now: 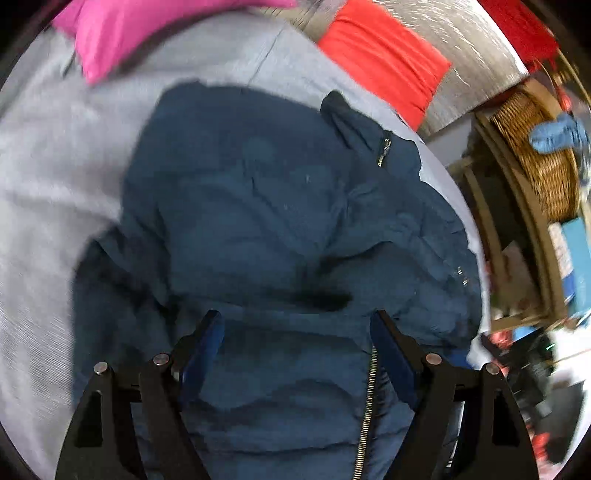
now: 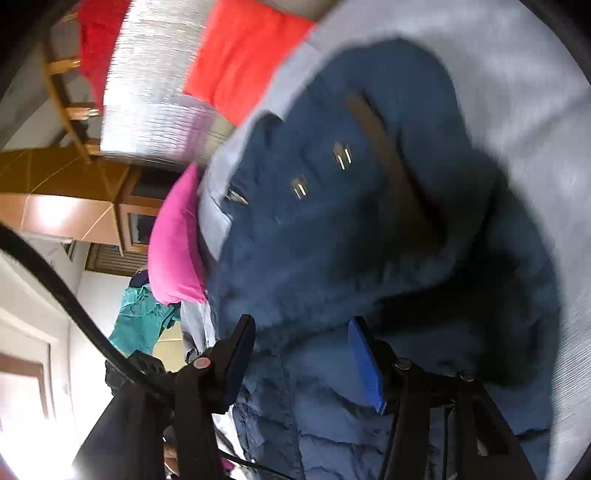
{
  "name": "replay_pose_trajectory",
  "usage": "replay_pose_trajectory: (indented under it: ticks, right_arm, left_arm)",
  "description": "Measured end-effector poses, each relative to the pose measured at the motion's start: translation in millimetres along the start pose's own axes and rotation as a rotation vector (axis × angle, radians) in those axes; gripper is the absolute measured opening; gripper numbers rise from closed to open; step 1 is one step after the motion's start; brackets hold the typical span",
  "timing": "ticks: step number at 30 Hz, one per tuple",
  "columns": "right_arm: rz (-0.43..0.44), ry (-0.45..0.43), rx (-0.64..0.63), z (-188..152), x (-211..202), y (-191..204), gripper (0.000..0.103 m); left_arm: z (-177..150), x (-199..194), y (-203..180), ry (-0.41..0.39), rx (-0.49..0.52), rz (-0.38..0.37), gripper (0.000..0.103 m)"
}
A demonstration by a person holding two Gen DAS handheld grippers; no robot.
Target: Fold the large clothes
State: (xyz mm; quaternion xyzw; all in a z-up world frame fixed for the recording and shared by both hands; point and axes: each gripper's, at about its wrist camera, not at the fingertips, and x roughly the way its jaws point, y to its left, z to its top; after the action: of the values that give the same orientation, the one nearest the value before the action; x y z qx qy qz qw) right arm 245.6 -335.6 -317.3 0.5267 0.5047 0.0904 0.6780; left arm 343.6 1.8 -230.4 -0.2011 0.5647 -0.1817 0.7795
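A dark blue padded jacket lies rumpled on a pale grey bed sheet. Its zip runs between my left fingers. My left gripper is open, just above the jacket's near part, with nothing held. In the right wrist view the same jacket shows metal snaps and a brown strip. My right gripper is open over the jacket's near edge, empty. Both views are motion-blurred.
A pink pillow and a red pillow lie at the head of the bed. A wicker basket on wooden shelves stands right of the bed. A teal garment hangs beyond the bed's edge.
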Motion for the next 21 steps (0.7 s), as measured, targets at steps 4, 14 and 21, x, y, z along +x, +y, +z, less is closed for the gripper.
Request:
replay_pose_trajectory:
  ticks: [4, 14, 21]
  right_arm:
    - [0.017, -0.059, 0.097, 6.9, 9.0, -14.0, 0.056]
    - [0.144, -0.232, 0.353, 23.7, 6.9, -64.5, 0.036]
    - [0.076, -0.259, 0.295, 16.7, -1.5, -57.7, 0.024]
  left_arm:
    - [5.3, 12.5, 10.6, 0.000, -0.113, -0.045, 0.082]
    - [13.6, 26.1, 56.0, -0.118, -0.402, -0.177, 0.047]
    - [6.5, 21.0, 70.0, -0.151, -0.464, -0.232, 0.026]
